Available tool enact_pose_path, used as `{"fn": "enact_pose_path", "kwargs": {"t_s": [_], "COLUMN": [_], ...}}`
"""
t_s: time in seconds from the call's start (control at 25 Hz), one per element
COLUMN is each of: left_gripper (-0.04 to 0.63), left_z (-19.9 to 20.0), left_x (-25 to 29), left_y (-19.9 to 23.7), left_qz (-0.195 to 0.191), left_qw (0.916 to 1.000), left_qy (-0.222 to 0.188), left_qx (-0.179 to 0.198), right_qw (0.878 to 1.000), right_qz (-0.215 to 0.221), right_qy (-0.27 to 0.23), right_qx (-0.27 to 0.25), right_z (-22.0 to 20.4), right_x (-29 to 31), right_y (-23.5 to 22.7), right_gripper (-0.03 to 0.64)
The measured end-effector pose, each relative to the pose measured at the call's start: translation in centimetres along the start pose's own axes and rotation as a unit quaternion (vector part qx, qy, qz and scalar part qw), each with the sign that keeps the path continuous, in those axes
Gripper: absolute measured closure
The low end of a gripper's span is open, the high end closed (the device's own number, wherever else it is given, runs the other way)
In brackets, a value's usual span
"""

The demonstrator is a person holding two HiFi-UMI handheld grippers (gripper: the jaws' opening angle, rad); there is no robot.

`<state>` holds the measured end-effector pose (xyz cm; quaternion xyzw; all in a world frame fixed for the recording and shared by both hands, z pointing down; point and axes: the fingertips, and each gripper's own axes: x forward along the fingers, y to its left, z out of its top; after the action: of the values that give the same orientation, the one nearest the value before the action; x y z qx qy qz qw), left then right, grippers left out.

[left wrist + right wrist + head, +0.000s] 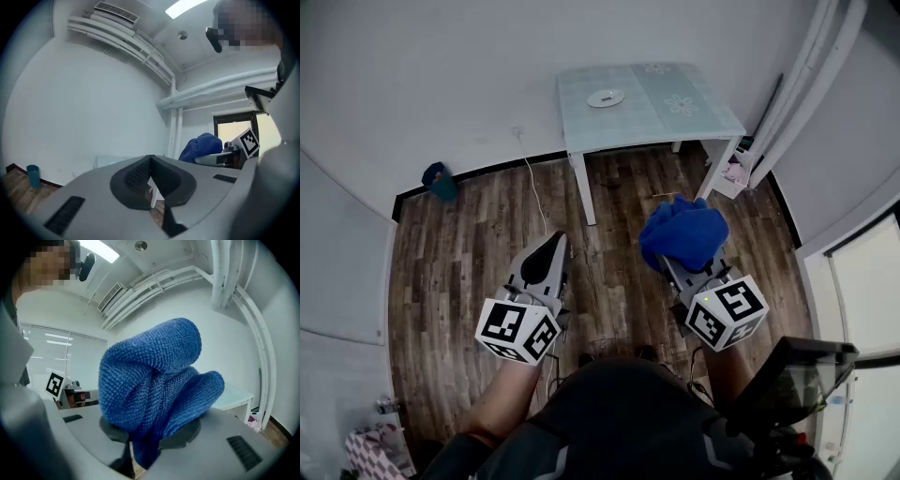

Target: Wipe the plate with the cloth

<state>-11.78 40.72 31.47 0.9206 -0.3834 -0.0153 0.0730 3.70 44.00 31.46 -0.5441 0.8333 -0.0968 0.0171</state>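
Pinching blue cloth (684, 232) in right gripper (676, 268).

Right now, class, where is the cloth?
At the head view's right, the blue cloth is bunched in the right hand-held gripper, over the floor, short of the table holding the plate.

We are in a plain, nearly bare room, more an office or test room than a home: white walls, a wood-plank floor (478, 253) and one small pale bench (656, 103) against the wall. White pipes (215, 89) run under the ceiling near a ceiling air-conditioning unit (117, 11) and a flat light panel (185, 7), and slatted blinds (51, 350) cover a window.
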Motion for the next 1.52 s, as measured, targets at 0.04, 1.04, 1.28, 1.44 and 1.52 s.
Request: {"fn": "enact_pose_path", "kwargs": {"t_s": [0.04,1.04,1.28,1.44,1.52], "left_gripper": [0.586,0.586,0.586,0.586,0.586], "left_z": [0.0,0.2,0.2,-0.1,-0.1], "left_x": [-0.1,-4.1,-4.1,-2.9,-1.9], "left_y": [0.0,5.2,6.9,7.8,8.6], "left_qz": [0.000,-0.021,-0.028,-0.022,-0.014], "left_qw": [1.0000,0.9997,0.9995,0.9997,0.9998], "left_qy": [0.000,-0.009,-0.009,-0.008,-0.008], "left_qx": [-0.001,-0.007,-0.011,-0.011,-0.009], "right_qw": [1.000,1.000,1.000,1.000,1.000], "right_qz": [-0.001,-0.016,-0.024,-0.024,-0.023], "right_qy": [0.001,-0.008,-0.003,-0.004,-0.005], "right_qx": [-0.001,-0.001,0.003,0.004,0.006], "right_z": [0.0,-0.9,-1.2,-1.3,-1.2], "right_x": [0.1,3.2,4.5,5.4,6.5], "right_y": [0.1,6.0,6.7,5.6,4.5], "right_gripper": [0.500,0.499,0.499,0.499,0.499]}}
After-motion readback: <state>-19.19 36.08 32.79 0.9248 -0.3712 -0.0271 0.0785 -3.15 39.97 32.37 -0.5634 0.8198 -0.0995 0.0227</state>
